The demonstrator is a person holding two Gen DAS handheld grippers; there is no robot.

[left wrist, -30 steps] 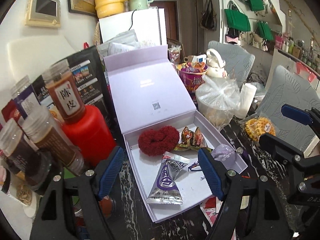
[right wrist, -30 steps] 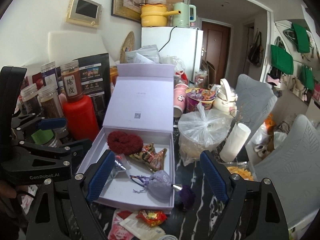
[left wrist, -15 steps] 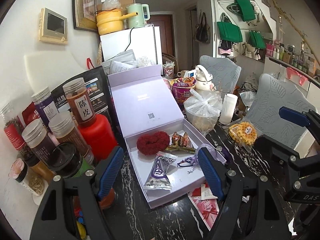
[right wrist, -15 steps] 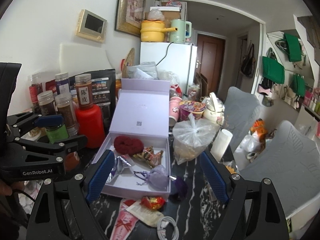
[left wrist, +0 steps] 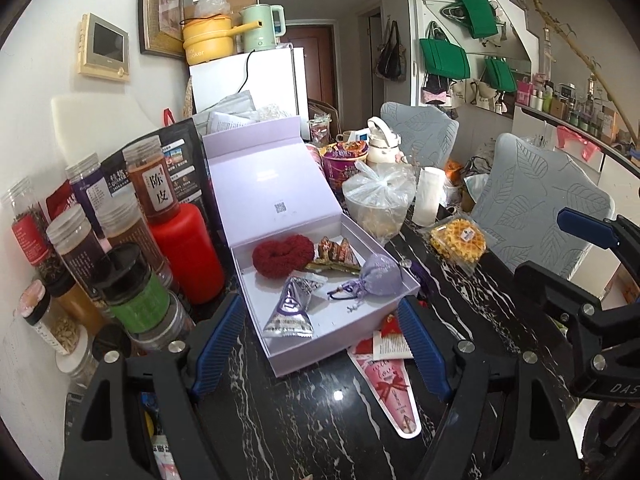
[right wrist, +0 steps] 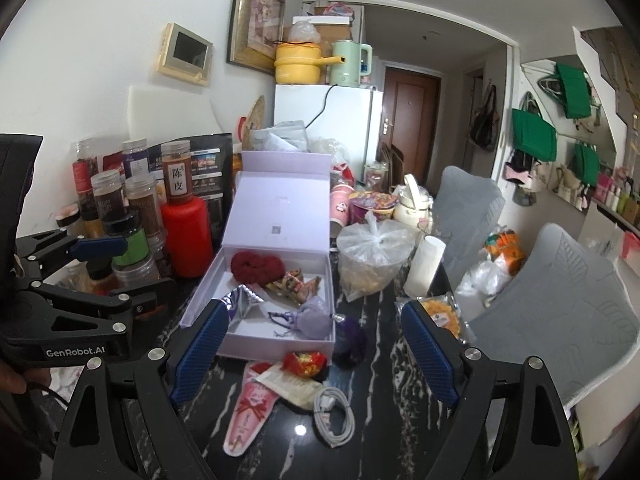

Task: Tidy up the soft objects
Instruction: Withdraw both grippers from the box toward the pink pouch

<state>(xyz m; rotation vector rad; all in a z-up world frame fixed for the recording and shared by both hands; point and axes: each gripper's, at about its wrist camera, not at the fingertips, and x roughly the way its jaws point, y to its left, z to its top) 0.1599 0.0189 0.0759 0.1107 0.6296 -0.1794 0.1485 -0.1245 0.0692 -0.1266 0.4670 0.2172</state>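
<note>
An open lilac box (left wrist: 304, 356) (right wrist: 280, 346) sits on the dark marble table. In it lie a red fluffy scrunchie (left wrist: 282, 254) (right wrist: 256, 266), a lilac drawstring pouch (left wrist: 380, 280) (right wrist: 314, 322), a silver-purple snack packet (left wrist: 292, 312) and patterned wrapped snacks (left wrist: 334, 258). A dark purple pouch (right wrist: 350, 340) lies outside the box's right front corner. My left gripper (left wrist: 320, 306) hovers short of the box, its jaws opening with nothing between them. My right gripper (right wrist: 313, 307) is open and empty, also back from the box.
Spice jars (left wrist: 132, 300) and a red bottle (left wrist: 188, 248) crowd the left of the box. A bagged bowl (right wrist: 372, 256), a white cup (right wrist: 424, 264) and a waffle pack (left wrist: 458, 240) stand to the right. A pink cone packet (right wrist: 250, 412), a red wrapper (right wrist: 306, 362) and a white cable (right wrist: 334, 412) lie in front.
Both grippers have drawn back from the box and risen a little, so the box looks smaller and more of the table in front shows. Nothing in the box moved.
</note>
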